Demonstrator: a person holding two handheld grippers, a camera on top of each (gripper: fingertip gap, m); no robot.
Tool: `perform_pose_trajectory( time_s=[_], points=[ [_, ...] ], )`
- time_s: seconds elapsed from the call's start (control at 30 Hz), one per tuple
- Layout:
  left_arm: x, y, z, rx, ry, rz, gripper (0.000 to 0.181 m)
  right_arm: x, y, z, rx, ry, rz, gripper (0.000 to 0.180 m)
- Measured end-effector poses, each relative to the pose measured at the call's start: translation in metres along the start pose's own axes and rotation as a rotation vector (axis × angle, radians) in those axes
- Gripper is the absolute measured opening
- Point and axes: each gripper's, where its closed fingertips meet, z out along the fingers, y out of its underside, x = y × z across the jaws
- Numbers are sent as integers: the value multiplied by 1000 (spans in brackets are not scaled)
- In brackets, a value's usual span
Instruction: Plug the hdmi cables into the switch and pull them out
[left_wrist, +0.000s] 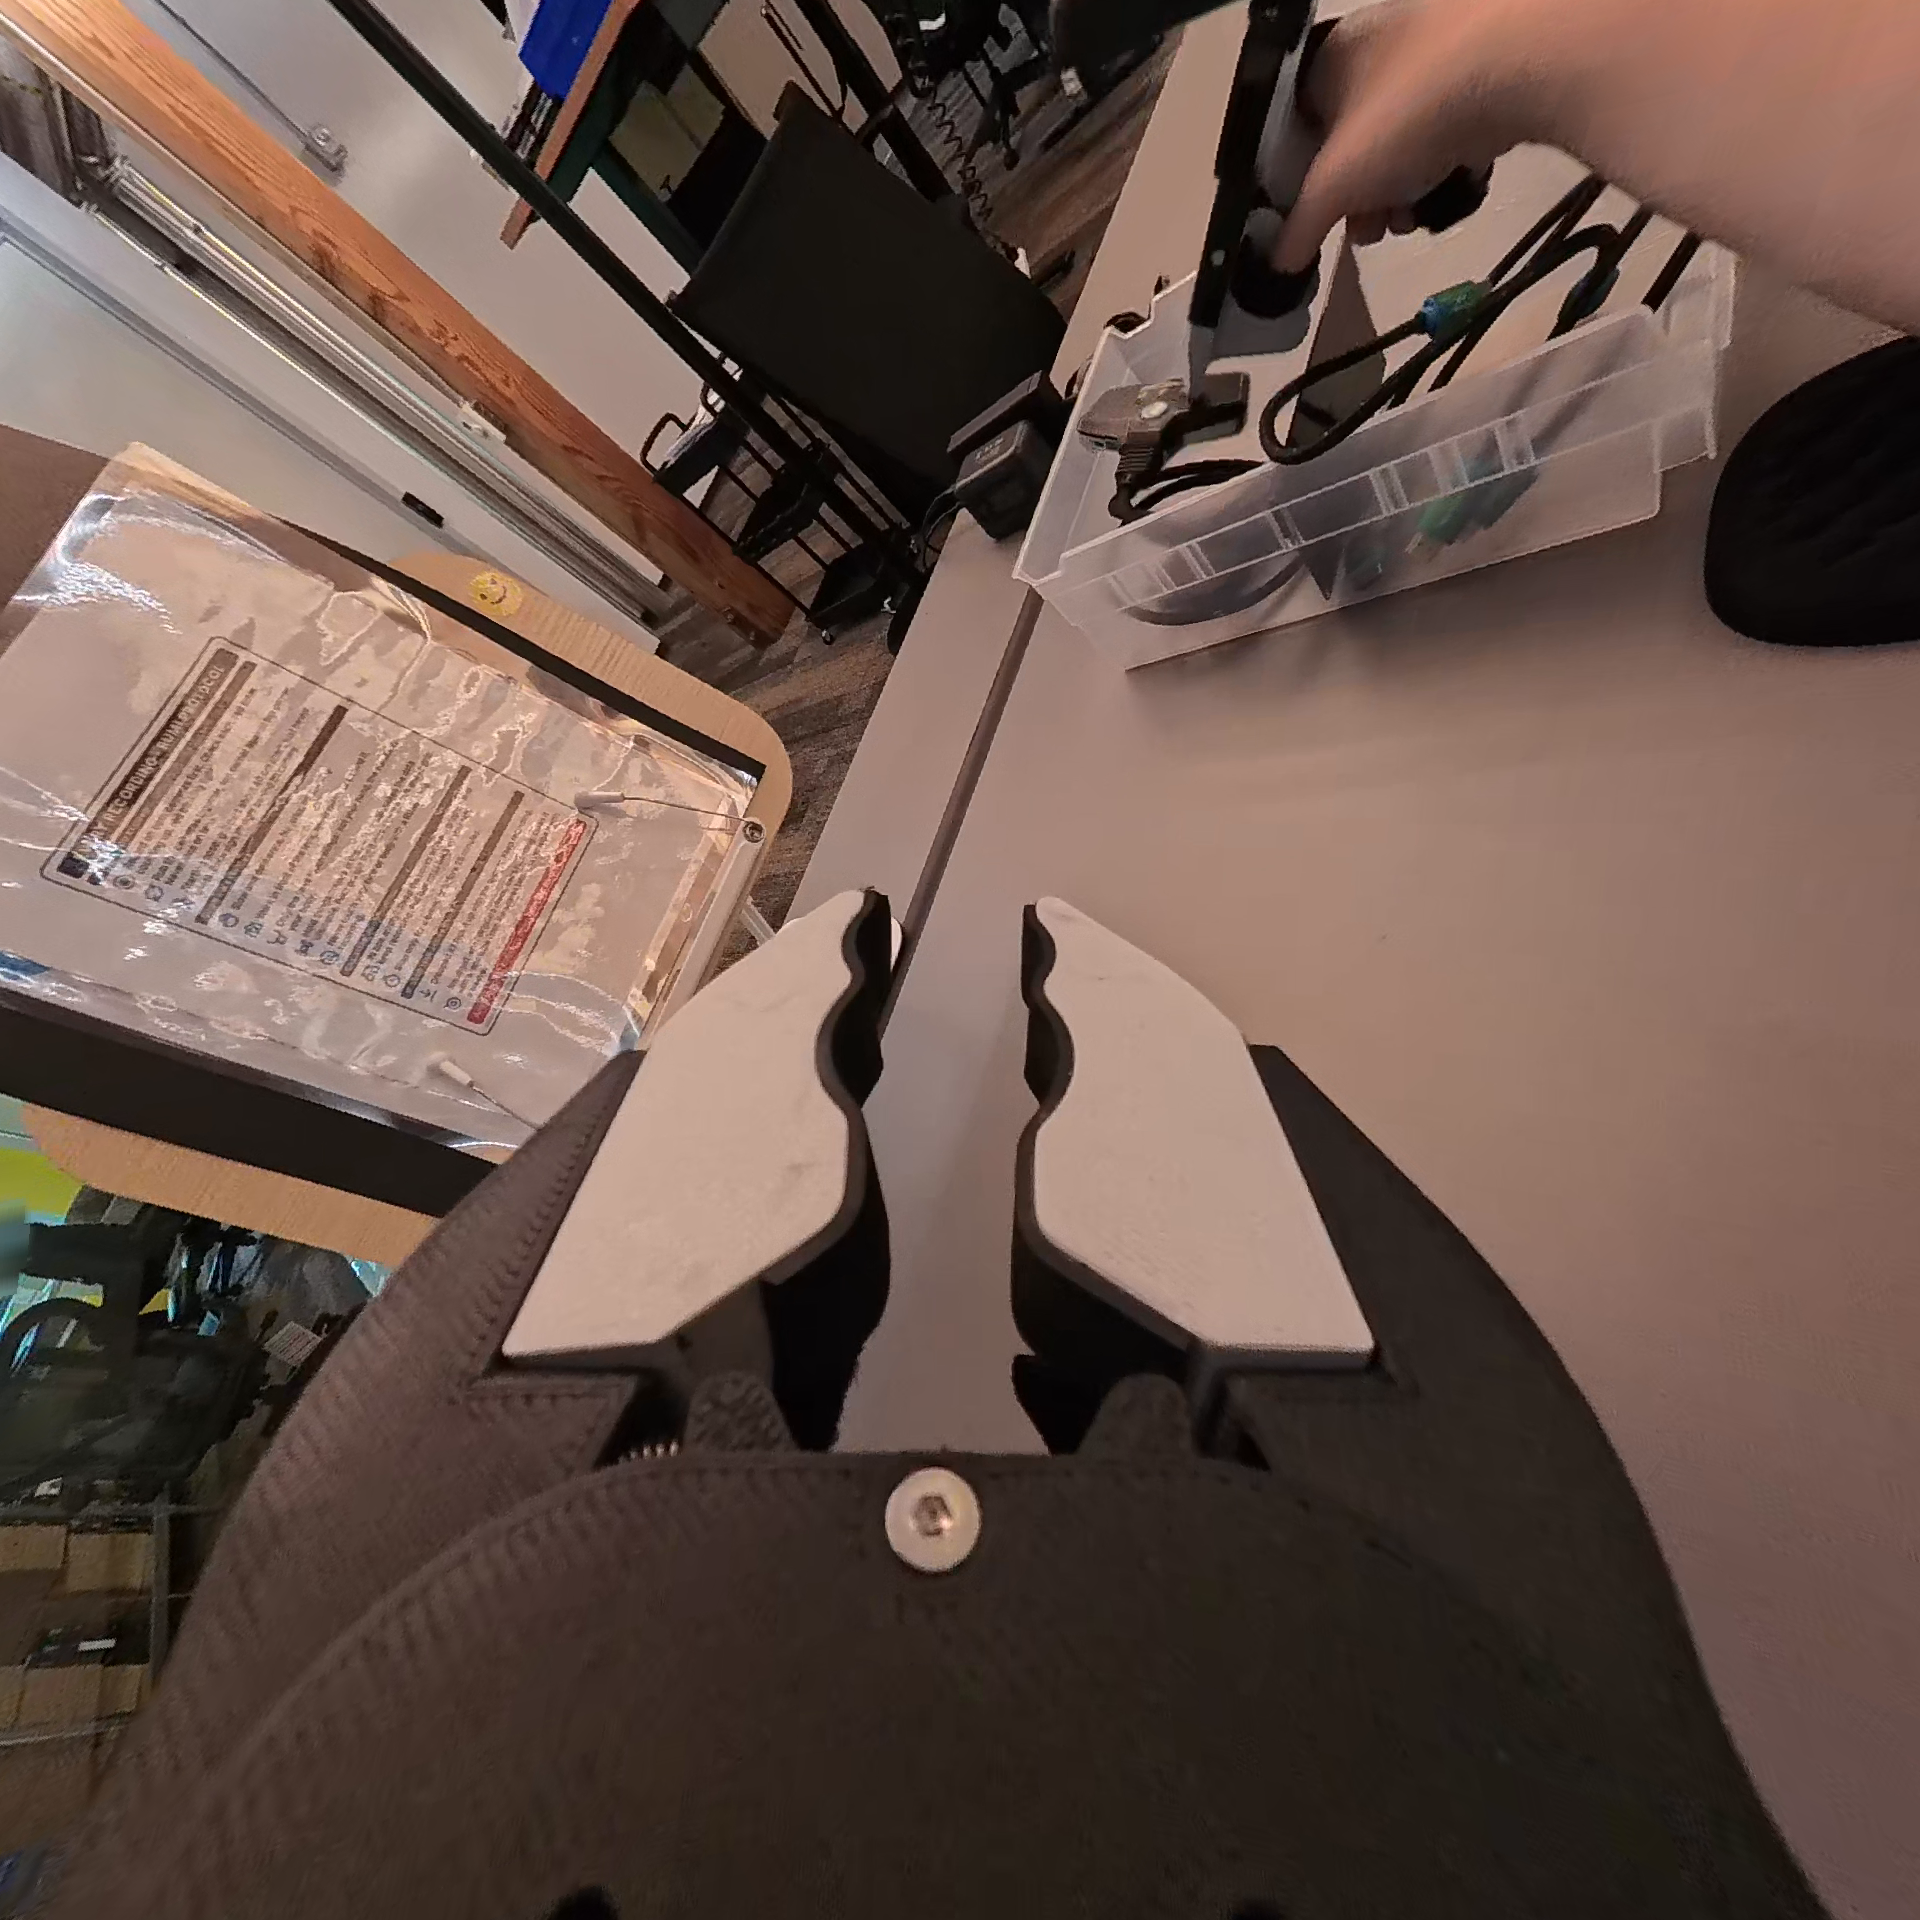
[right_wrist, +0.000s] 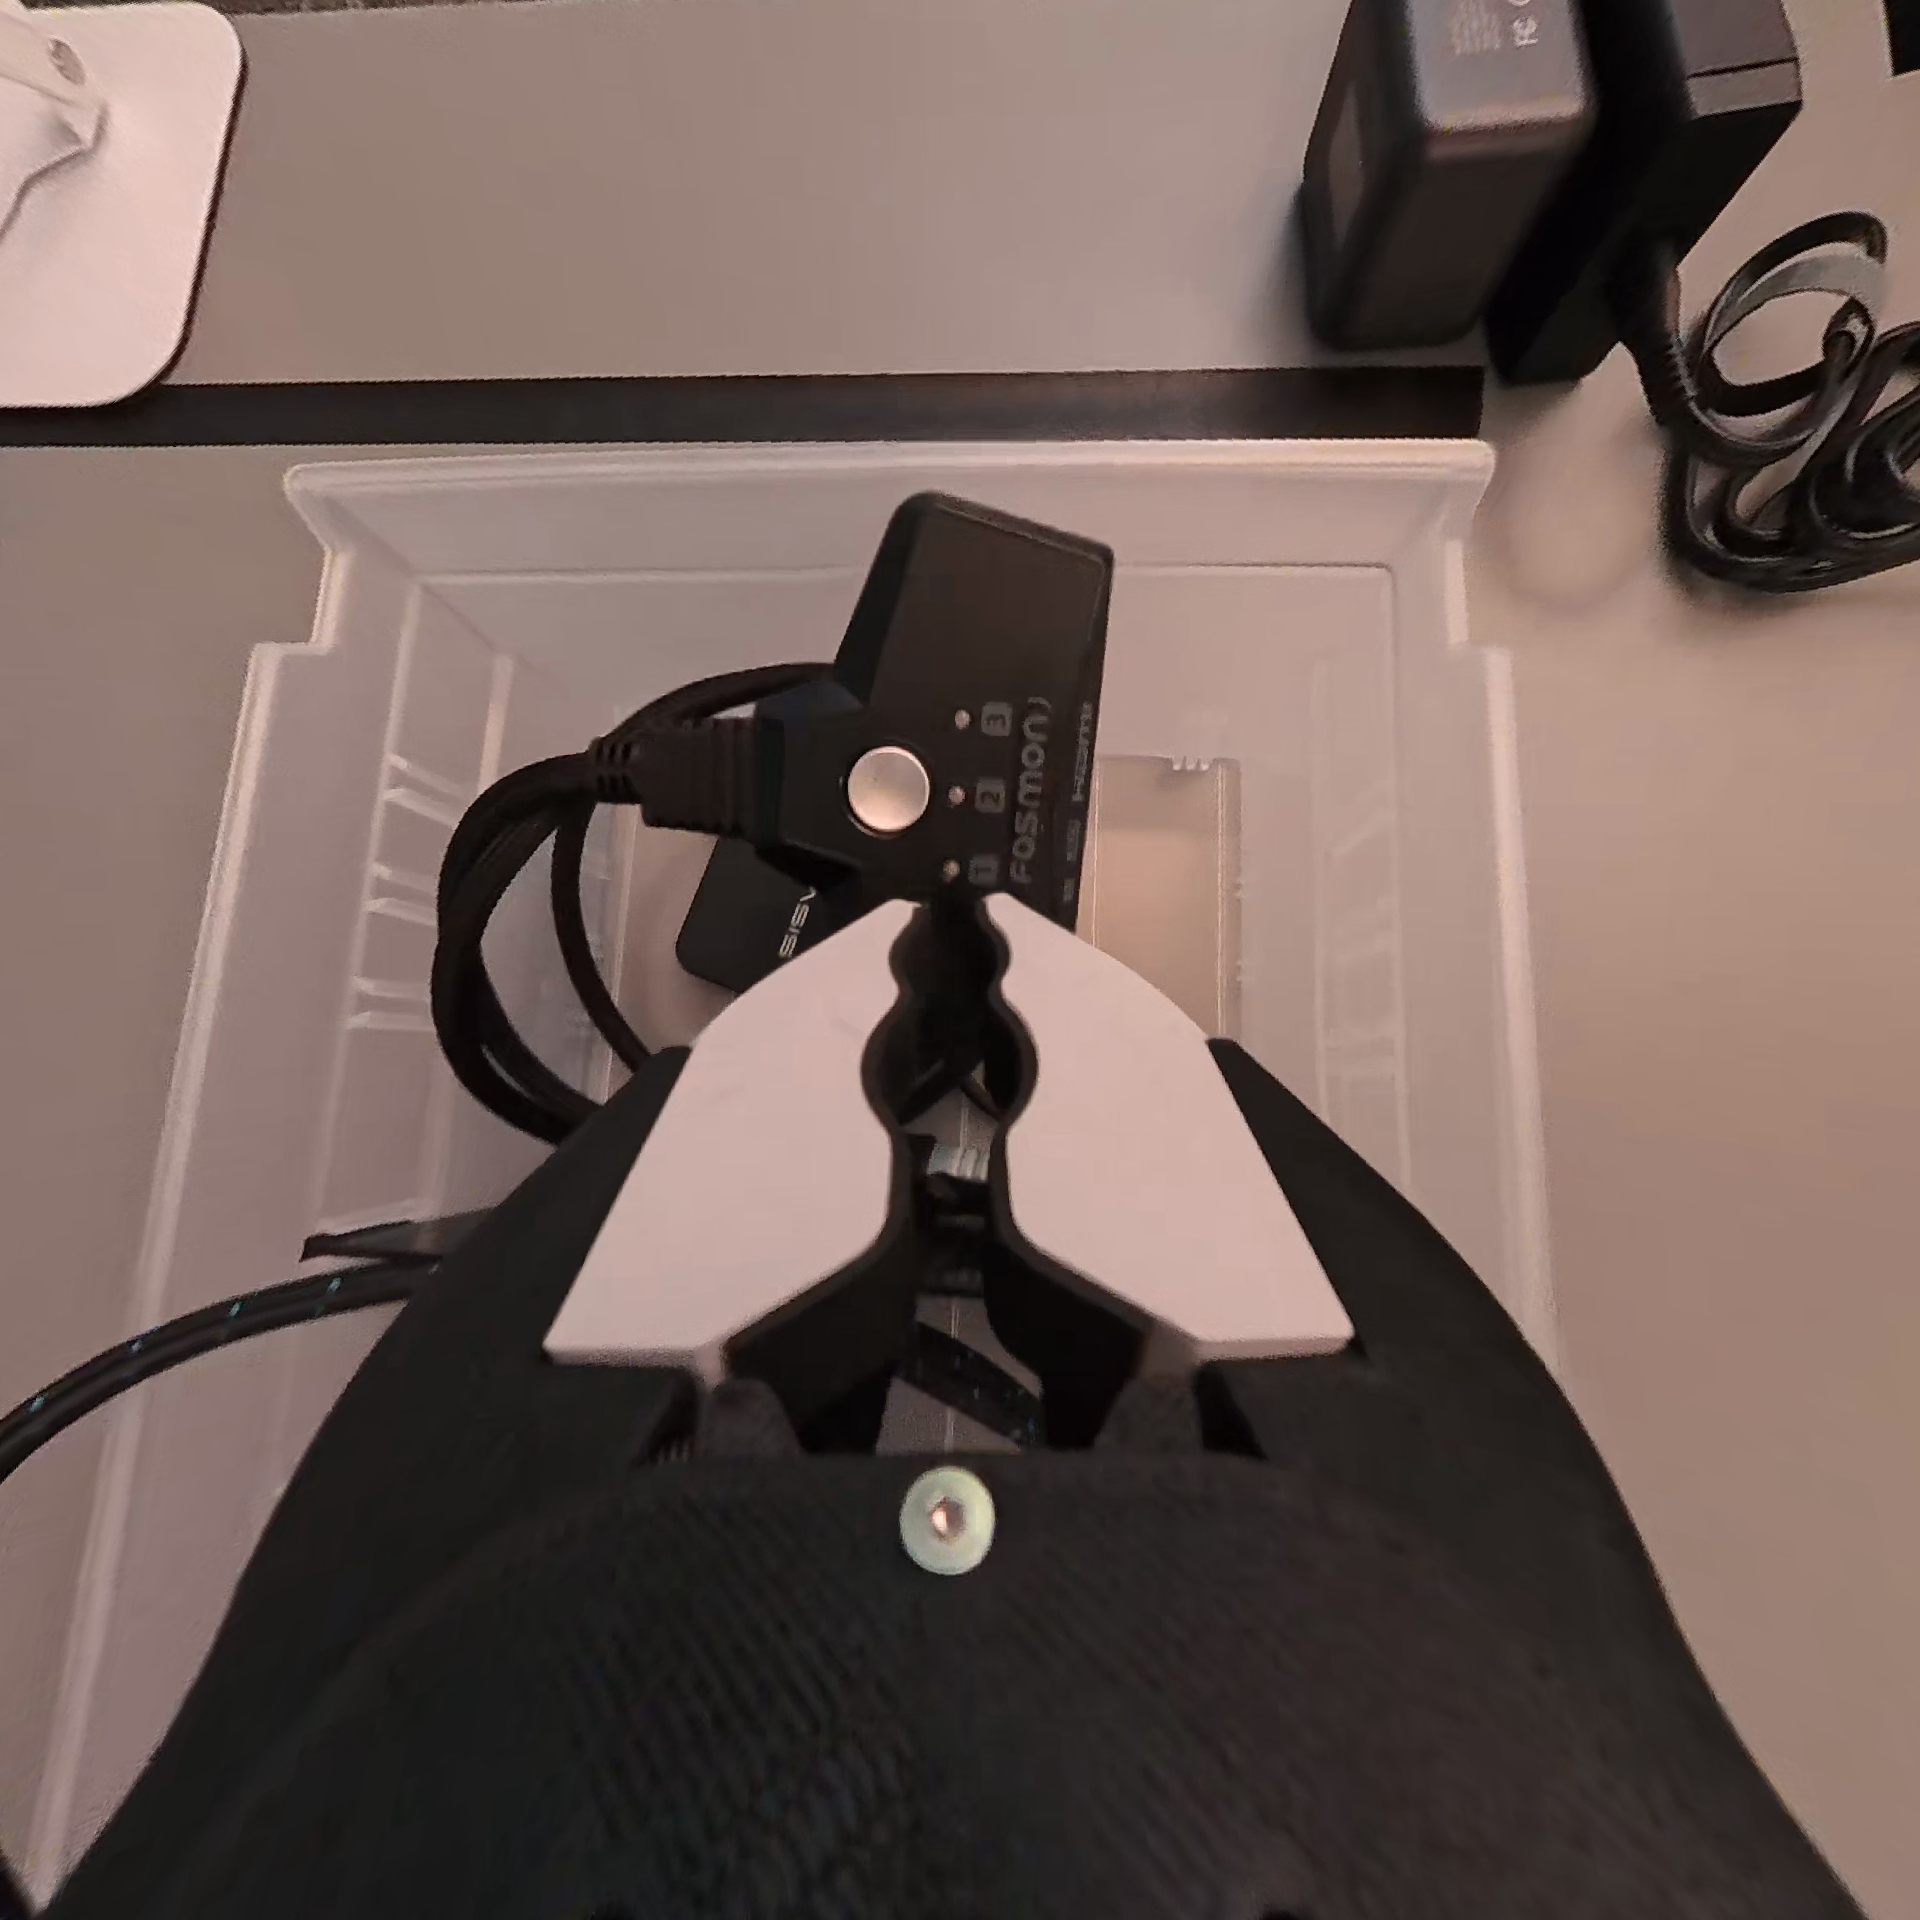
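Note:
A black HDMI switch (right_wrist: 977, 644) with a silver button lies tilted in a clear plastic bin (right_wrist: 883, 478). Its black pigtail cable (right_wrist: 675, 779) leaves its left end and loops in the bin. My right gripper (right_wrist: 951, 914) is shut on a black HDMI plug right at the switch's near edge; the plug is mostly hidden by my fingers. A braided cable (right_wrist: 208, 1340) runs under the gripper. Another black plug (right_wrist: 748, 925) lies beneath the switch. My left gripper (left_wrist: 956, 925) is open and empty over the grey table, well short of the bin (left_wrist: 1351, 540) and switch (left_wrist: 1143, 410).
Two black power adapters (right_wrist: 1444, 177) and a coiled cord (right_wrist: 1818, 416) sit beyond the bin at right, a white stand base (right_wrist: 94, 197) at far left. A black rounded object (left_wrist: 1829, 499) lies beside the bin. A laminated sheet (left_wrist: 343, 810) stands left of the table.

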Motion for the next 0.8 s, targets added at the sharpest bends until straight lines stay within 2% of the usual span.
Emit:
perform_pose_trajectory(
  time_s=[0.23, 0.37, 0.4, 0.47, 0.6, 0.63, 0.67, 0.7, 0.8],
  points=[
    [-9, 3, -5, -26, -45, 9, 24, 0, -3, -34, 46, -45, -20, 19],
    [-51, 29, -29, -123, -202, -90, 29, 37, 12, -68, 44, 91, -29, 33],
    [-65, 44, -39, -180, -254, -145, 32, 48, 23, -74, 14, 116, -11, 41],
    [-91, 87, -64, -341, -345, -269, 45, 67, 49, -81, -53, 142, 39, 46],
    [-121, 194, -129, -730, -540, -499, 71, 83, 90, -69, -183, 124, 133, 44],
    [-119, 218, -143, -818, -547, -558, 77, 80, 99, -65, -236, 97, 153, 38],
    [-113, 238, -153, -886, -535, -620, 83, 76, 107, -64, -296, 66, 170, 22],
    [-107, 256, -160, -936, -516, -677, 84, 72, 109, -62, -313, 43, 198, 14],
    [-97, 294, -179, -1028, -502, -792, 84, 71, 110, -60, -326, 45, 232, 13]
  ],
)
